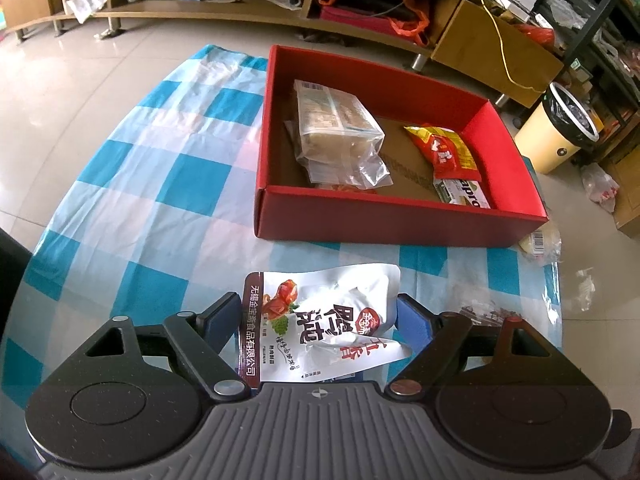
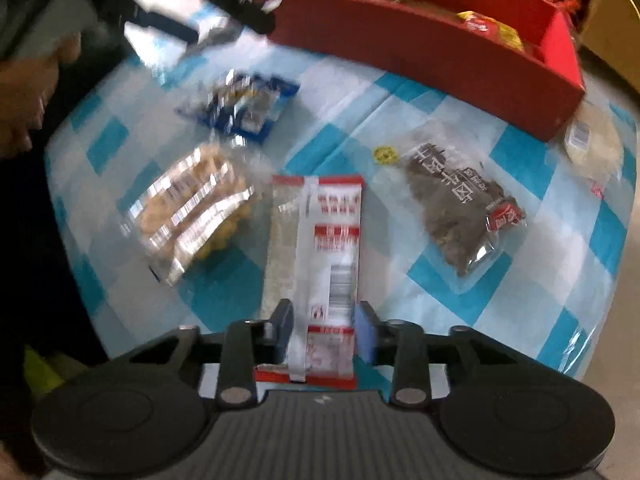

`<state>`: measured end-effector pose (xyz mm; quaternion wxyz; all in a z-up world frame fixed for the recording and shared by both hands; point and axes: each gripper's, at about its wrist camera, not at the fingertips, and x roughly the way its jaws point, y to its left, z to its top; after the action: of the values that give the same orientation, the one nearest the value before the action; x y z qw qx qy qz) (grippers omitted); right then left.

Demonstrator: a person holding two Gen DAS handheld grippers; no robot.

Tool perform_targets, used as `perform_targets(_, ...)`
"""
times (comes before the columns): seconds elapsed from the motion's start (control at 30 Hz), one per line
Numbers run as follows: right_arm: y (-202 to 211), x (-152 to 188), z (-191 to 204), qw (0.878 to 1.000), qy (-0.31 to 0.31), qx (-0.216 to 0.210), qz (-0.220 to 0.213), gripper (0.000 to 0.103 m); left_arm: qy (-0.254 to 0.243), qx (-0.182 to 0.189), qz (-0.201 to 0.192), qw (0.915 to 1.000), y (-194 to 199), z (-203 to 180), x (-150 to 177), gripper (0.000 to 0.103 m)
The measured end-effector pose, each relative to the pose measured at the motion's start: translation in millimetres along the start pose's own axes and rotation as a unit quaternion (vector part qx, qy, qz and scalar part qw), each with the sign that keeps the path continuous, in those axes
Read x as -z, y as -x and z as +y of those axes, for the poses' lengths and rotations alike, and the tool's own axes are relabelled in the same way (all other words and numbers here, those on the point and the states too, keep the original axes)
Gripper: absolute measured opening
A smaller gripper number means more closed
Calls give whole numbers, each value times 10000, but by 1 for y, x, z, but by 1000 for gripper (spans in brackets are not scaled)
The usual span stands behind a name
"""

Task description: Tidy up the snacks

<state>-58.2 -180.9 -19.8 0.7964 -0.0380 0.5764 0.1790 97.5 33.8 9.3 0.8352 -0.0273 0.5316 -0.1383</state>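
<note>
Left gripper point(image 1: 318, 312) pinches a crumpled white foil pouch point(image 1: 324, 320) near the red cardboard box point(image 1: 400, 220); right gripper point(image 2: 324, 328) clamps a long red-and-white packet point(image 2: 324, 248) pointing away toward it.

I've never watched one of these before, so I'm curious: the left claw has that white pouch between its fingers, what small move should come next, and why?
Probably carry the white pouch forward over the near wall of the red box before letting go. The left gripper already seems closed on it, the box sits straight ahead, and other snacks already lie inside with bare cardboard floor between them.
</note>
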Motion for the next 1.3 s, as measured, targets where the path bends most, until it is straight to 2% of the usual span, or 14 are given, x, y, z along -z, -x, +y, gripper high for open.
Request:
perform_targets(0.1, -4, -2, -3, 9998, -56, 174, 12, 37, 6, -26, 10, 10000, -1, 1, 0, 87)
perform_targets(0.2, -10, -5, -9, 9995, -319, -58, 24, 47, 25, -29, 40, 10000, -3, 1, 0, 87)
perform_targets(0.23, -11, -7, -7, 9994, -323, -113, -16, 49, 33, -18, 46, 10000, -3, 1, 0, 83)
perform_targets(0.33, -20, -11, 4, 9998, -184, 56, -22, 65, 51, 57, 83, 9999, -4, 2, 0, 80)
perform_targets(0.4, -23, -13, 15, 9999, -12, 104, -40, 84, 14, 34, 84, 10000, -5, 1, 0, 80)
perform_targets(0.5, -31, -11, 27, 9994, 245, 237, 15, 101, -24, 17, 137, 9999, -8, 2, 2, 81)
perform_targets(0.53, -34, -11, 29, 9993, 289, 253, 24, 103, -22, -6, 157, 9999, -9, 3, 2, 82)
perform_targets(0.63, -38, -14, 35, 9985, 388, 363, 109, 103, 93, -120, 143, 9998, -10, 13, -1, 87)
perform_targets(0.73, -42, -15, 41, 9973, 494, 531, 114, 103, 347, 14, 94, 9994, -6, 28, -5, 88)
perform_targets(0.87, -42, -13, 38, 9979, 410, 463, -171, 103, 211, -41, 50, 9998, -6, 27, -8, 94)
perform_targets(1.03, -32, -6, 36, 9962, 618, 549, -282, 79, 389, -250, 206, 9987, -20, 32, -10, 100)
perform_targets(1.1, -20, -2, 27, 9964, 530, 572, -337, 55, 579, -251, 284, 9976, -27, 36, -13, 100)
perform_targets(1.2, -11, -8, 10, 9988, 112, 291, -377, 50, 670, -203, 385, 9968, -37, 37, -18, 102)
perform_targets(1.3, -8, -7, 3, 9986, 32, 284, -434, 49, 673, -328, 414, 9963, -44, 36, -19, 102)
